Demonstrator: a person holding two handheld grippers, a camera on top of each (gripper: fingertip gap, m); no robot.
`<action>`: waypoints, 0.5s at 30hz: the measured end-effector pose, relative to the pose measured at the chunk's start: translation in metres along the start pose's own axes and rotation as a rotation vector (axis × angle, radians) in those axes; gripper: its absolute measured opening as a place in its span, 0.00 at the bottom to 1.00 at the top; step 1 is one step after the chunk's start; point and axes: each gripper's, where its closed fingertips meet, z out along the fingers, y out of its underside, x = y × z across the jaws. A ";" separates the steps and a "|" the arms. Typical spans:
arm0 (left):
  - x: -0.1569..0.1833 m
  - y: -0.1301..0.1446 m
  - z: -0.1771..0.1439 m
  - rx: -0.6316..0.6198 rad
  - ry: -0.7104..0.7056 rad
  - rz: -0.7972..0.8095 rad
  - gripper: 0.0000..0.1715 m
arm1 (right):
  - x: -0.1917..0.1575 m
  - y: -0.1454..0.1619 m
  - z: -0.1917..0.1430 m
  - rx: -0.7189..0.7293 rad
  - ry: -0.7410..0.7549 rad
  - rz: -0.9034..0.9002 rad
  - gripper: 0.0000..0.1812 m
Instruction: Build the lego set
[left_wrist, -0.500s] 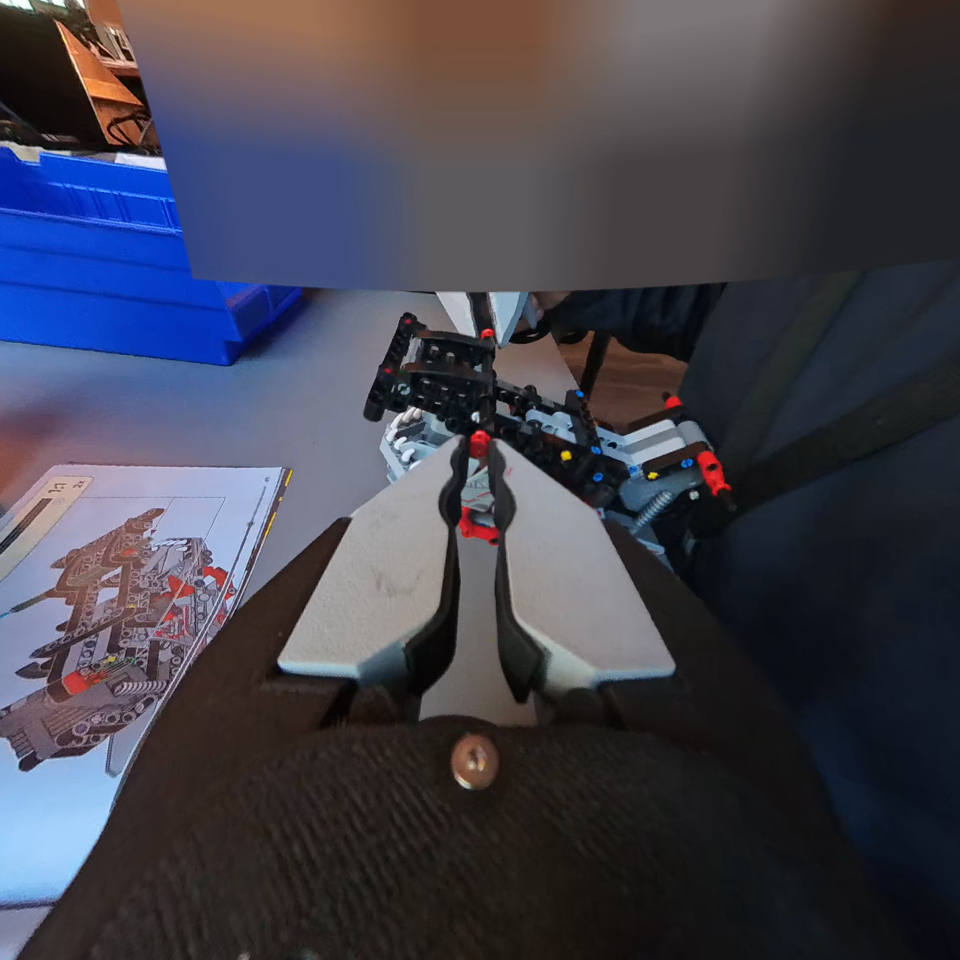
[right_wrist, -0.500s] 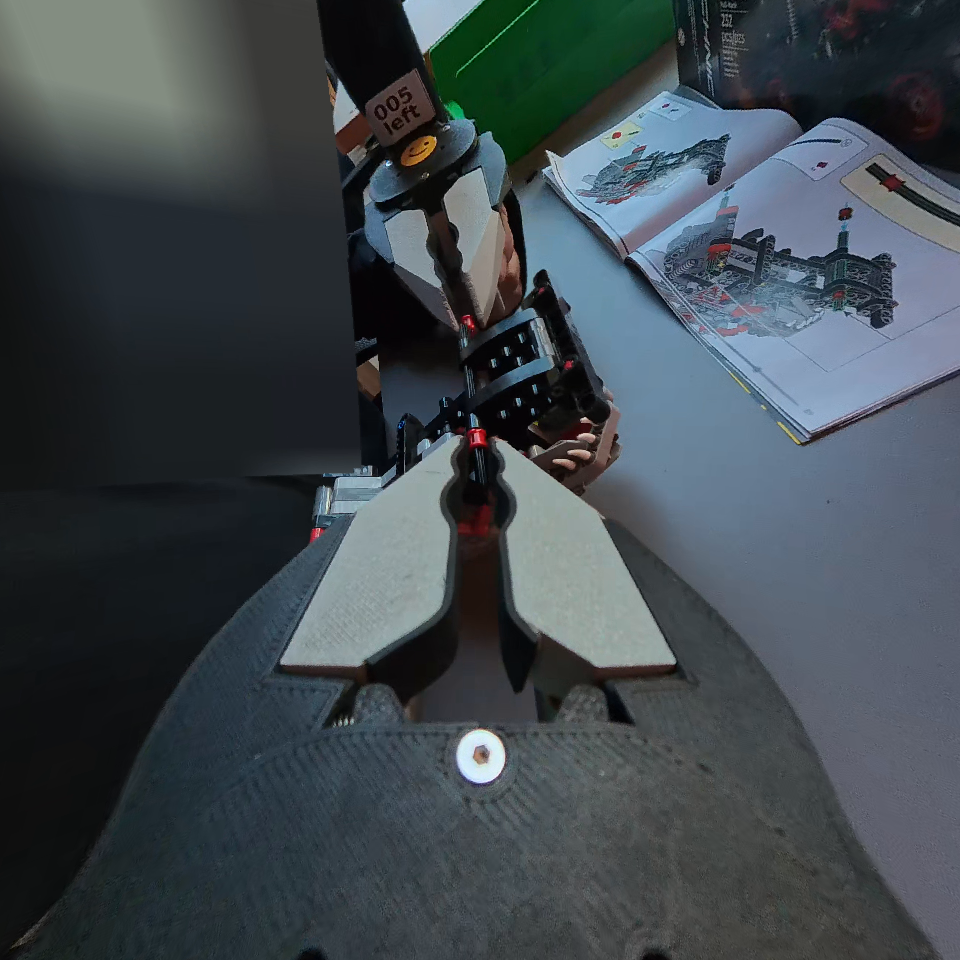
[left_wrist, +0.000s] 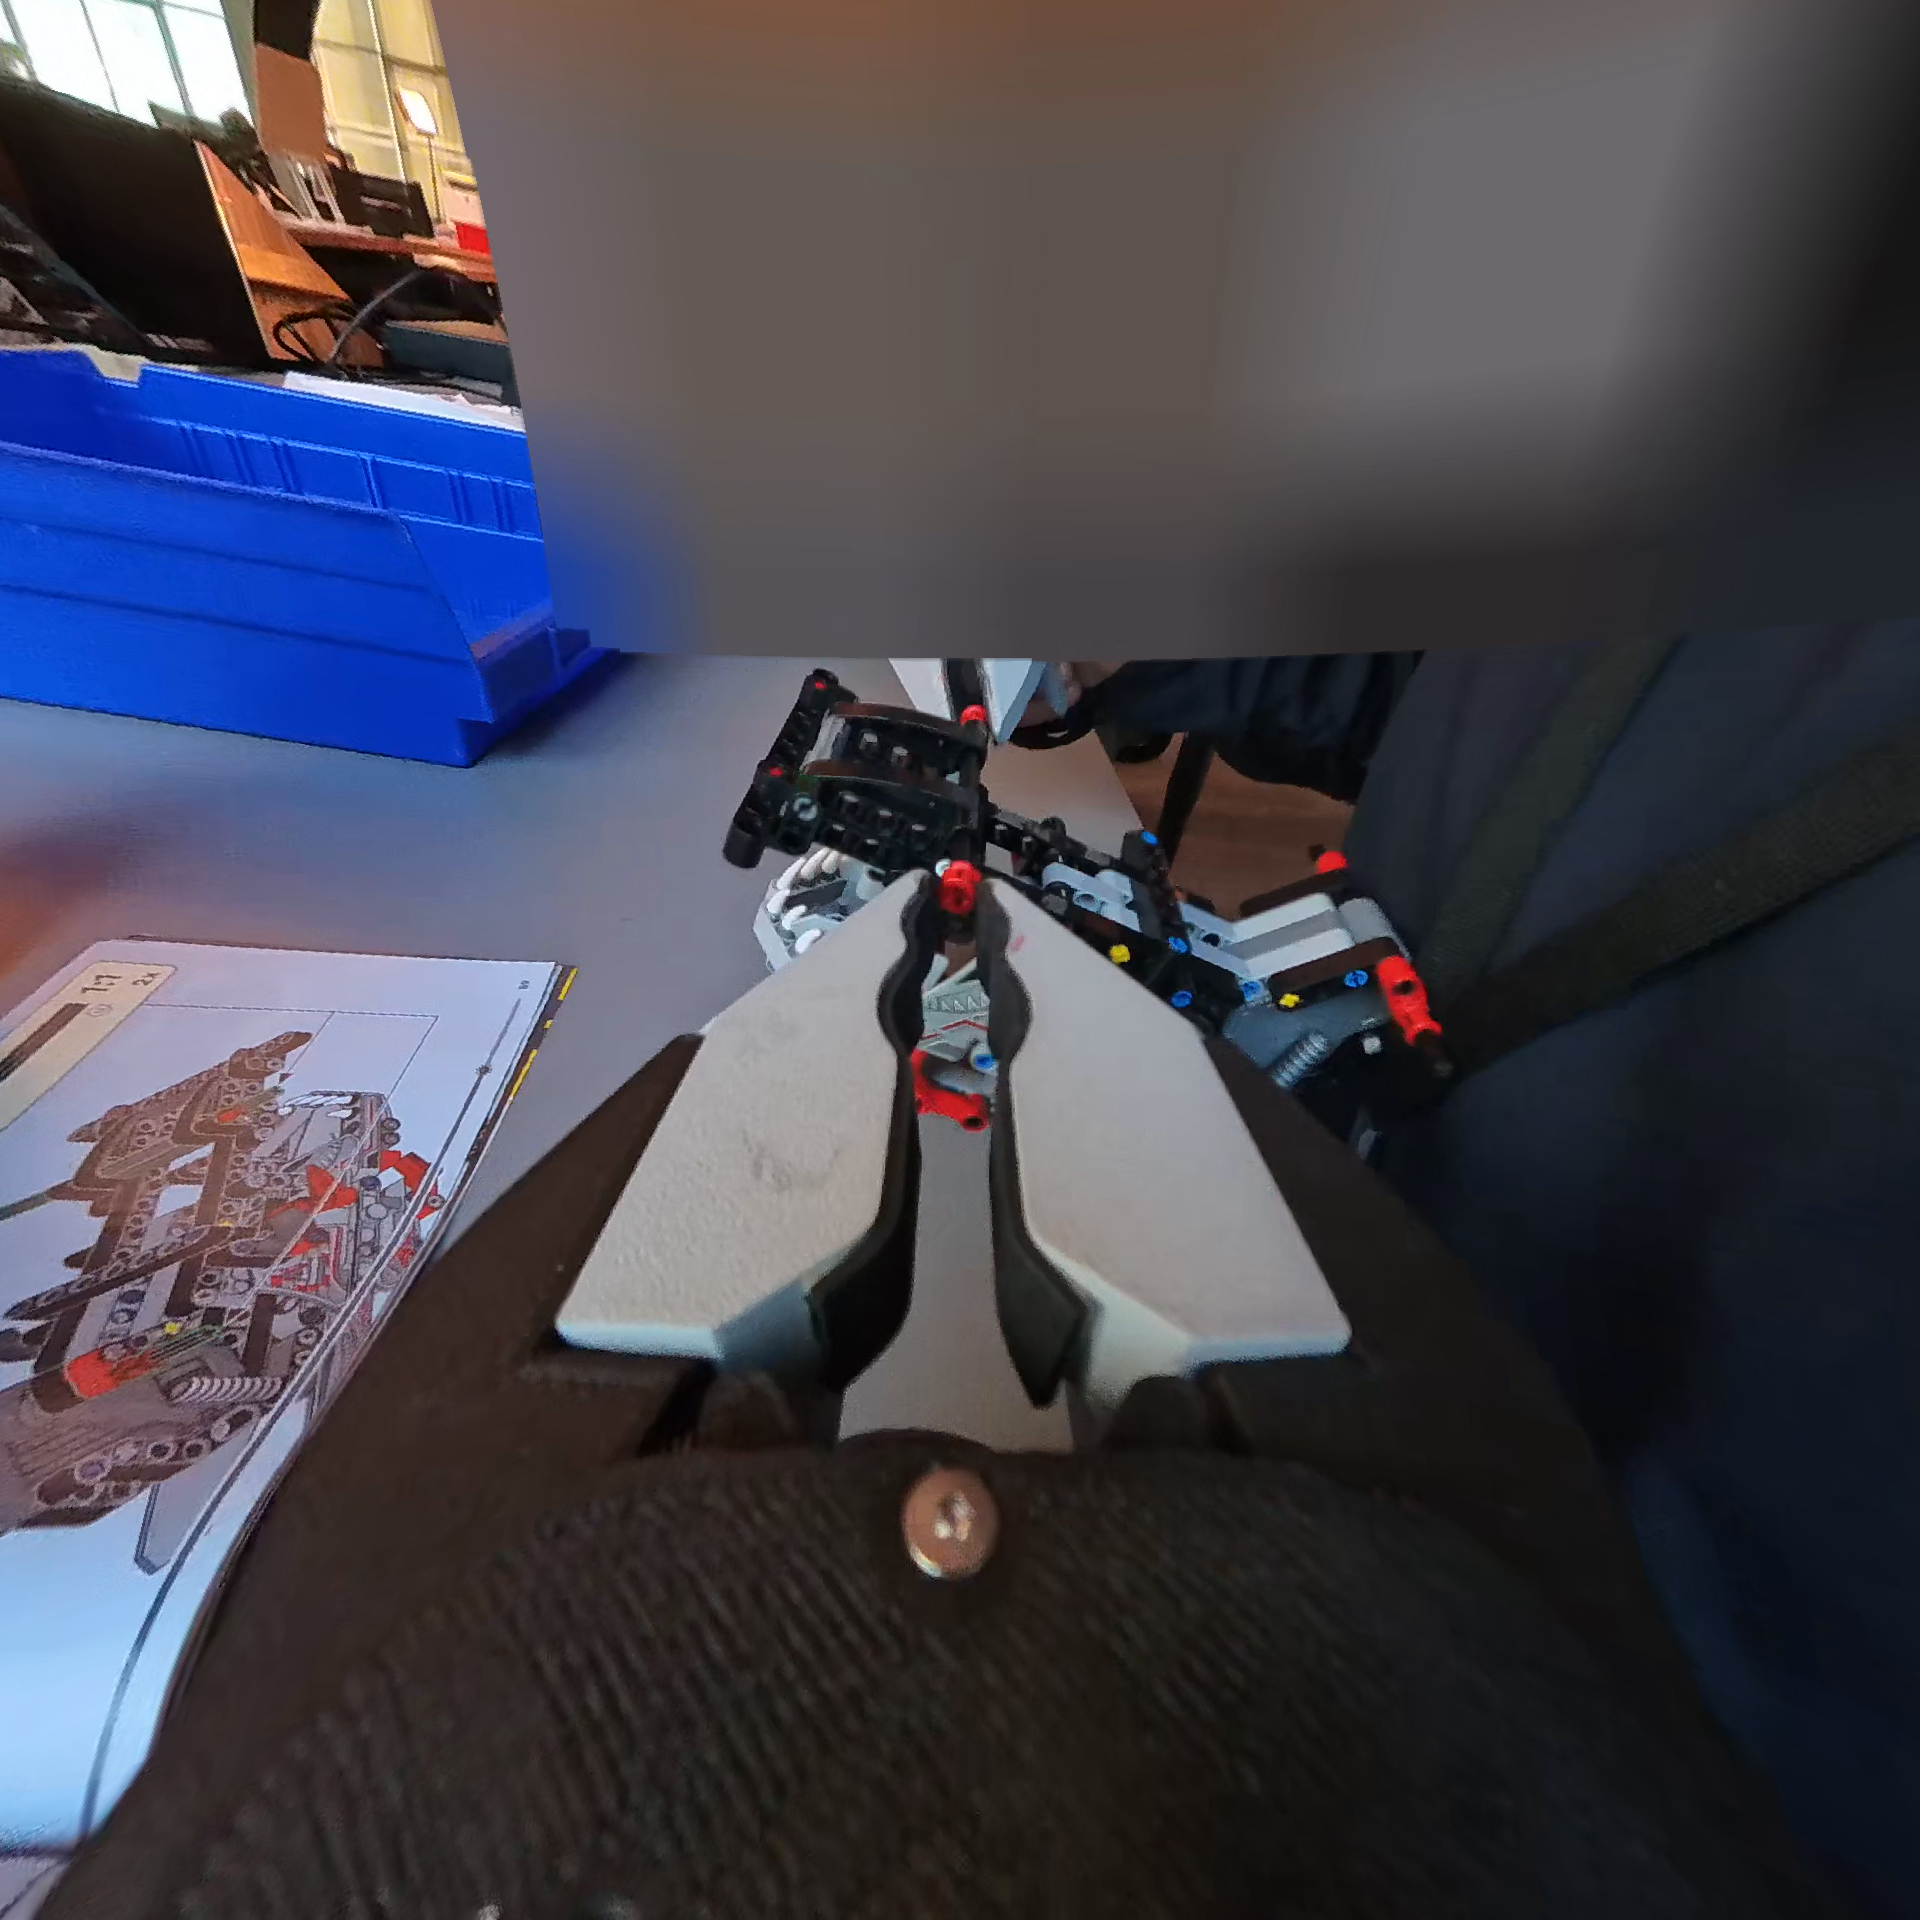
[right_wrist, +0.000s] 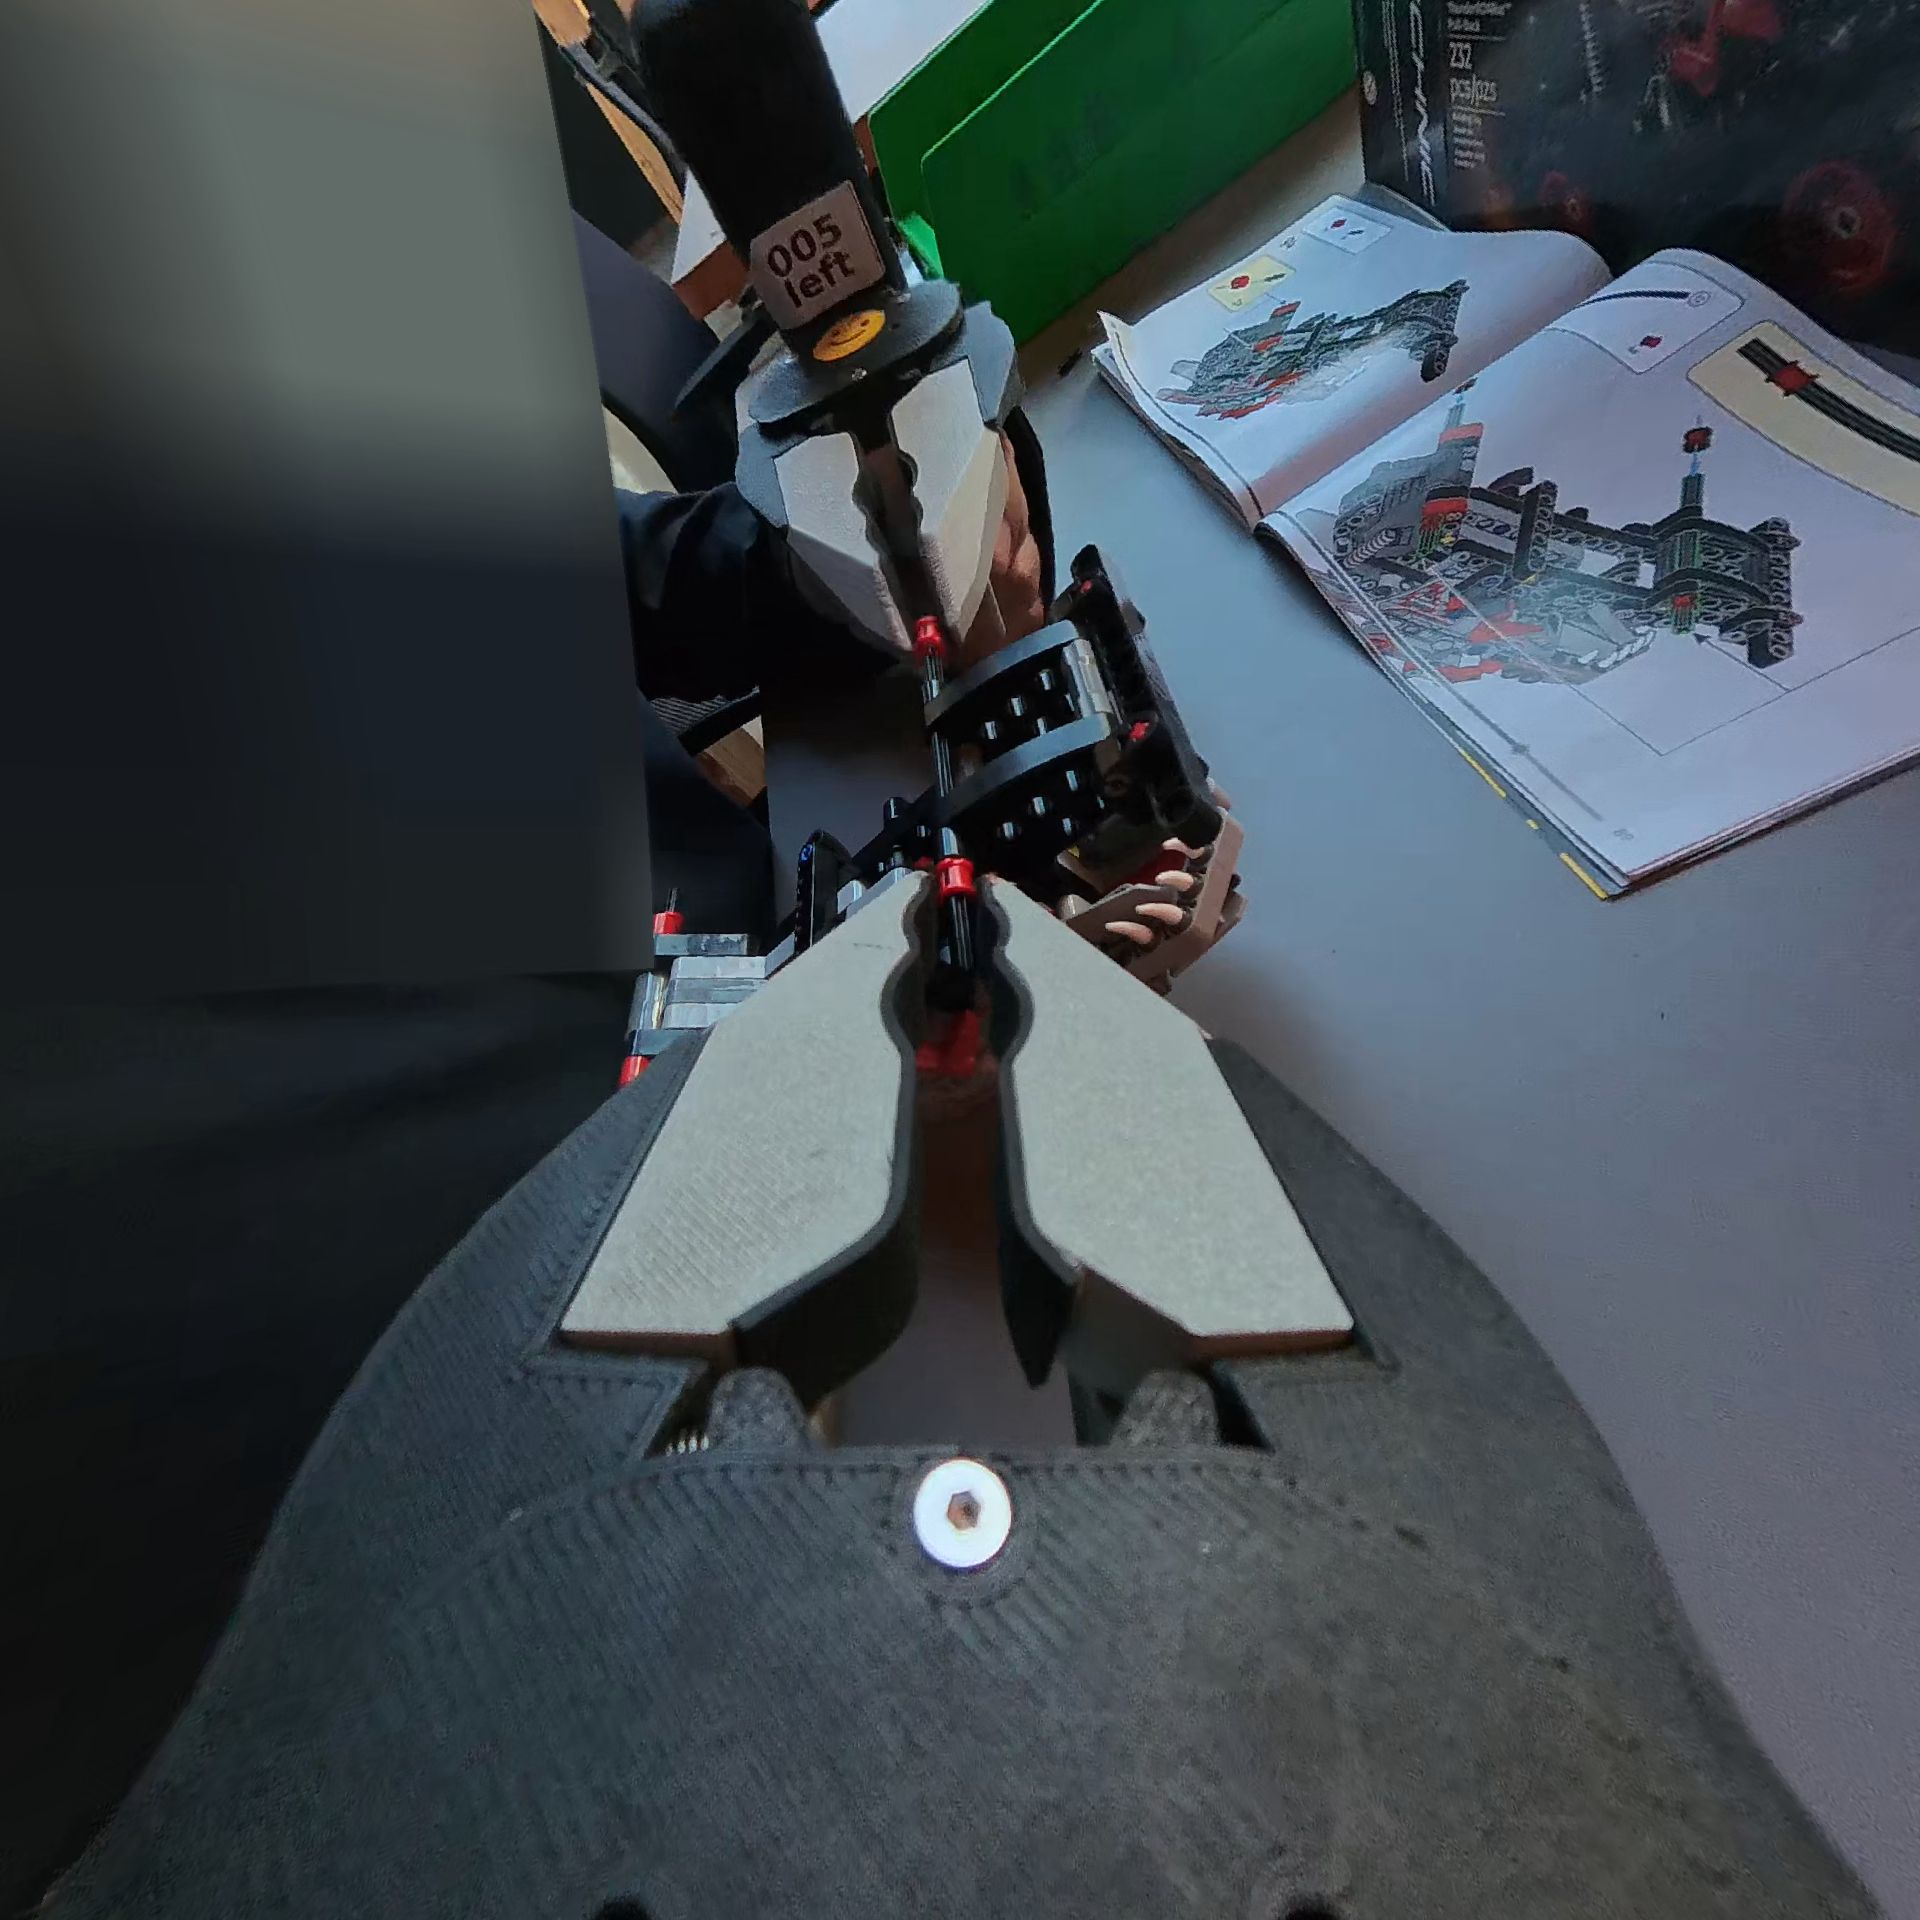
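Left gripper (left_wrist: 958, 902) pinching red end of black rod (right_wrist: 943, 764). Right gripper (right_wrist: 953, 902) pinching other red end. Rod stuck through lego model (right_wrist: 1049, 748) between both tips, on grey table (right_wrist: 1507, 1143). Open booklet (right_wrist: 1558, 540) off to right's far side.

Two black printed grippers with grey fingers

The left gripper (left_wrist: 958, 914) and right gripper (right_wrist: 956, 904) each have ribbed black housings, flat grey wedge fingers with wavy black inner pads, and one silver screw.
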 end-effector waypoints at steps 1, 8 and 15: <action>-0.002 -0.002 -0.001 0.014 -0.012 -0.004 0.02 | 0.000 0.000 0.000 0.002 -0.001 0.000 0.01; -0.006 -0.010 -0.008 0.085 -0.043 -0.014 0.02 | 0.000 -0.001 0.001 0.032 -0.033 0.042 0.01; 0.001 -0.001 -0.003 0.023 -0.063 0.012 0.02 | 0.000 0.000 -0.001 0.065 -0.065 0.077 0.01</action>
